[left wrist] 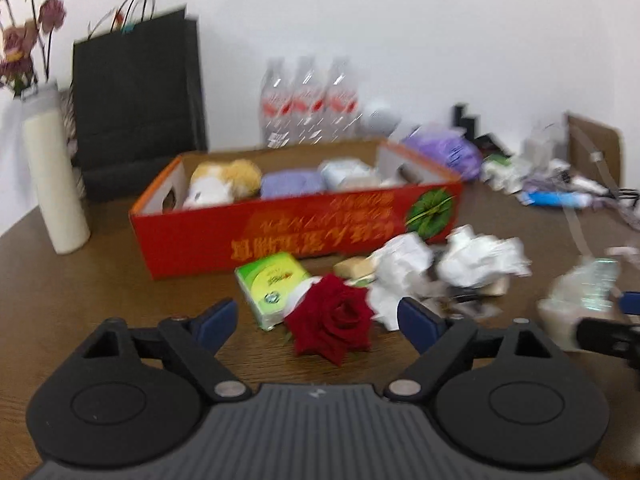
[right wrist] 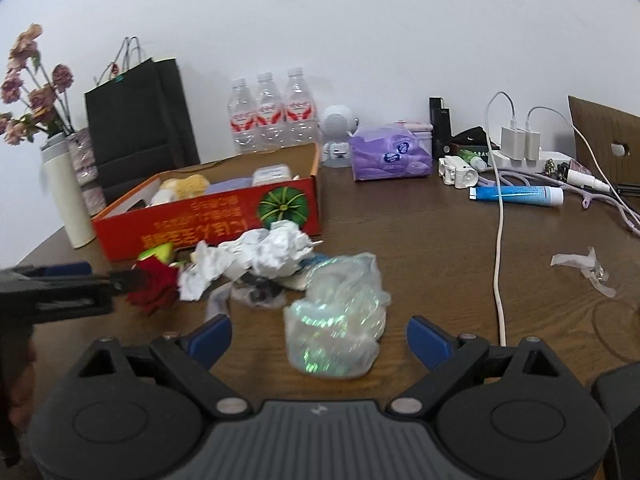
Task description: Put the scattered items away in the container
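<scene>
A: Left wrist view – what did the left gripper (left wrist: 316, 318) have?
B: Nothing. Jaws stood wide apart, released, w/ the red rose (left wrist: 331, 322) lying on the bench (left wrist: 120, 300) between the blue fingertips (left wrist: 218, 316), pads not touching it. Green tissue pack (left wrist: 272, 286) sat just behind the rose, touching it on the left.
A: And the container?
B: Red cardboard box (left wrist: 304, 232), far side of the rose, centre of the bench. Already inside: a plush toy (left wrist: 224, 182) at the left end, a purple bundle (left wrist: 292, 184) in the middle, a pale packet (left wrist: 346, 170) to the right.
A: Other loose stuff?
B: Crumpled white paper (left wrist: 452, 264) right of the rose, near the box's front wall; a tan bar (left wrist: 356, 268) tucked beside it. Blurred, so couldn't tell more.
A: Right wrist view?
B: Right gripper (right wrist: 320, 338) also released, jaws wide, w/ a clear crinkly plastic bag (right wrist: 338, 320) on the bench between them, pads apart from it. Left gripper showed at the far left edge, by the rose.
A: Background?
B: Black paper bag (right wrist: 136, 128) & three water bottles (right wrist: 272, 108) against the wall, white vase (right wrist: 66, 192) w/ flowers at left, purple tissue pack (right wrist: 390, 156), blue tube (right wrist: 518, 194) & a white cable (right wrist: 498, 240) at right.
</scene>
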### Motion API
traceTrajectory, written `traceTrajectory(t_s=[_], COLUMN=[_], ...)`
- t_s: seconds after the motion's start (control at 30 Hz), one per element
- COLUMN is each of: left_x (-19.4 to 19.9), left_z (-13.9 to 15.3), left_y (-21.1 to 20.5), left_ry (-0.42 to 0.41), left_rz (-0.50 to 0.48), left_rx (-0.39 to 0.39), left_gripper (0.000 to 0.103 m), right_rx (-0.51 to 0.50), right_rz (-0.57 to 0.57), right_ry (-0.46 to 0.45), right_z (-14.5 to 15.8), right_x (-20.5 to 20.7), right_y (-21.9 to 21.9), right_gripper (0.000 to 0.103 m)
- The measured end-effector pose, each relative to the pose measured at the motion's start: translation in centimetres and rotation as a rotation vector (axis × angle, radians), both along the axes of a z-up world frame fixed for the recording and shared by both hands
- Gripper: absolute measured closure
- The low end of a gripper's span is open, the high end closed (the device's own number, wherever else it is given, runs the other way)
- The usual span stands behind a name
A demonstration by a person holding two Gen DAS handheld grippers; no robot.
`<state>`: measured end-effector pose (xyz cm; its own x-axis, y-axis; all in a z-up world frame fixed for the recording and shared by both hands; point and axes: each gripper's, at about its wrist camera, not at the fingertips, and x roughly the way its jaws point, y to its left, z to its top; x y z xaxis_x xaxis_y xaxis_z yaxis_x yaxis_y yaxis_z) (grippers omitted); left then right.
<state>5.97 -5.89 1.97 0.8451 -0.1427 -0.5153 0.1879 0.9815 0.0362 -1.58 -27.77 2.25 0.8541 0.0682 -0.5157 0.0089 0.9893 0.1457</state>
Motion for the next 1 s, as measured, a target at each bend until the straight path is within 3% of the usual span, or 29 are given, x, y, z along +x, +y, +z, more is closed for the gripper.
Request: traceTrajectory(t_s=[0.1, 0.2, 0.33, 0.4, 0.5, 0.73, 0.77, 0.83, 0.9, 1.0], left_x=[1.4, 1.7, 0.2, -1.4, -4.2, -8.4, -8.6, -9.0, -9.0, -6.5], left_z=[-1.0, -1.6, -1.3, -0.9, -0.7, -0.6, -0.4, 0.3, 1.3, 3.4], left_y=[-0.3, 0.1, 1.0, 1.5, 2.5, 4.6, 4.6, 4.8, 5.2, 5.2], left_ry=[0.032, 0.07, 0.075, 0.073, 0.08, 0.096, 0.095, 0.073, 0.031, 0.004], left_rz=[0.014, 0.001, 0.004, -0.008, -0.03, -0.064, -0.079, -0.103, -0.127, -0.165], left_rx=[-0.003, -0.028, -0.046, -0.058, -0.054, -0.062, -0.06, -0.066, -0.095, -0.158], left_gripper=[0.016, 0.05, 0.054, 0.054, 0.054, 0.051, 0.048, 0.024, 0.018, 0.018], right_rx=[0.01, 0.004, 0.029, 0.003, -0.037, -0.022, -0.01, 0.009, 0.019, 0.053], right_rz=[0.004, 0.002, 0.031, 0.055, 0.106, 0.167, 0.164, 0.157, 0.148, 0.143], right_ry=[0.01, 0.034, 0.038, 0.038, 0.031, 0.023, 0.023, 0.023, 0.023, 0.023], right_z=[-0.6, -1.3, -1.4, -1.4, -1.4, -1.4, -1.3, -1.3, -1.4, -1.6], right_x=[0.9, 1.7, 2.4, 2.3, 1.6, -0.1, -0.1, -0.3, -0.5, -0.7], right_y=[0.0, 0.2, 0.2, 0.7, 2.1, 5.1, 5.3, 5.5, 5.5, 5.1], right_gripper=[0.008, 0.012, 0.027, 0.055, 0.057, 0.057, 0.057, 0.057, 0.057, 0.057])
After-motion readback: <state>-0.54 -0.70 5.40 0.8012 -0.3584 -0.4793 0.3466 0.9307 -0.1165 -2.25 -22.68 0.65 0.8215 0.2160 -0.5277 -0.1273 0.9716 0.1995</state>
